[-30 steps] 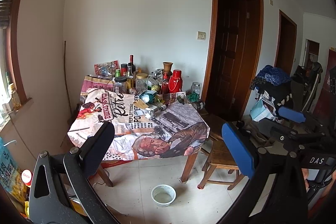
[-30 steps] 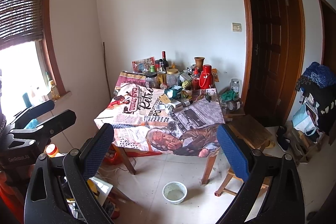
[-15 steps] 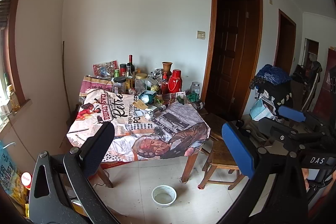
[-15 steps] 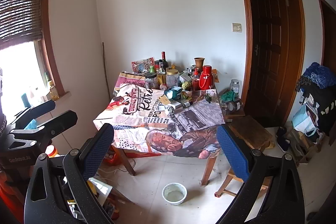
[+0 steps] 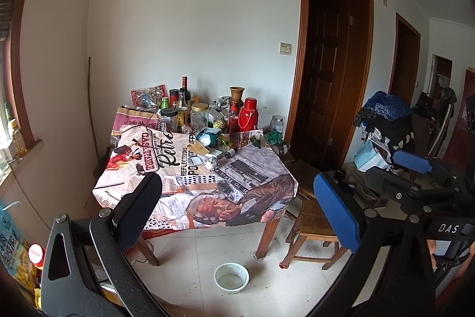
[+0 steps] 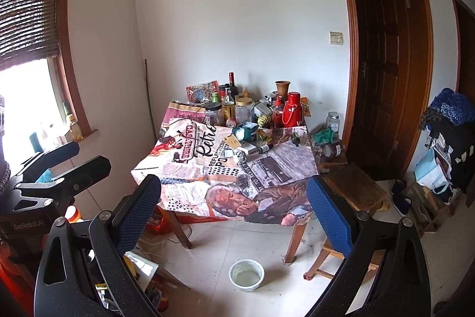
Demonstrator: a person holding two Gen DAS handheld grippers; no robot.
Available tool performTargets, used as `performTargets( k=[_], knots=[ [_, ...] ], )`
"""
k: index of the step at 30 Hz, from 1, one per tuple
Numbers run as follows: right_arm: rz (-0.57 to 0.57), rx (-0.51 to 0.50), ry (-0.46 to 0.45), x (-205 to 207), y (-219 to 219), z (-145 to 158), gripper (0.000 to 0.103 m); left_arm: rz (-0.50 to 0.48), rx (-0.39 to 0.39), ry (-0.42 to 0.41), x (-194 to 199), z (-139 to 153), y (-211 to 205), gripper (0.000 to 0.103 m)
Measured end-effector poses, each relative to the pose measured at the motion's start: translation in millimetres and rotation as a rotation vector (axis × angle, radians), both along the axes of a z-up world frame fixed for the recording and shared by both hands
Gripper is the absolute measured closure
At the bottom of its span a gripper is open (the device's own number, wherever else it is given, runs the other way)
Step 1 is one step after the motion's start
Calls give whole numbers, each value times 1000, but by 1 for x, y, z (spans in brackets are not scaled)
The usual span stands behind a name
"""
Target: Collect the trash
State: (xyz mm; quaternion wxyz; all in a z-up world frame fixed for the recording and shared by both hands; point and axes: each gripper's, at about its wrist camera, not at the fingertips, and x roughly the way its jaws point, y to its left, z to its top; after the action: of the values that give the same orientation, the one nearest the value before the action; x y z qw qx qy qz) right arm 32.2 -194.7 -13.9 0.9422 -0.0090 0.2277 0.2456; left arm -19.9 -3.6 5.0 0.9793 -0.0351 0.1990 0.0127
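Observation:
A table (image 5: 166, 198) with a newspaper-print cloth stands ahead, also in the right wrist view (image 6: 184, 186). On it lie a crumpled foil ball (image 5: 211, 162) (image 6: 240, 157), a teal crumpled wrapper (image 5: 209, 137) (image 6: 245, 132) and a yellow tag (image 5: 198, 148). Bottles and jars crowd its far edge. My left gripper (image 5: 237, 210) is open and empty, well short of the table. My right gripper (image 6: 234, 207) is open and empty too; it shows at the right of the left wrist view (image 5: 415, 168). The left gripper shows at the left of the right wrist view (image 6: 59, 168).
A white bowl (image 5: 231, 277) (image 6: 246, 274) sits on the tiled floor before the table. A wooden stool (image 5: 314, 225) (image 6: 353, 189) stands to the table's right. A red thermos (image 5: 248, 114) stands at the back. Dark doors are on the right, a window on the left.
Both views have shifted slightly toward the table. Both grippers stay open and empty.

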Motion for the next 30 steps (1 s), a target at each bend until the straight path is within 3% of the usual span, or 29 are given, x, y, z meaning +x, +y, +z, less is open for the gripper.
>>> performTargets(
  k=[13, 30],
  knots=[
    [41, 1, 1, 36, -9, -1, 5, 58, 5, 3, 30, 5, -14, 0],
    [81, -30, 9, 121, -46, -5, 5, 178, -11, 63, 116, 0, -51, 0]
  ],
)
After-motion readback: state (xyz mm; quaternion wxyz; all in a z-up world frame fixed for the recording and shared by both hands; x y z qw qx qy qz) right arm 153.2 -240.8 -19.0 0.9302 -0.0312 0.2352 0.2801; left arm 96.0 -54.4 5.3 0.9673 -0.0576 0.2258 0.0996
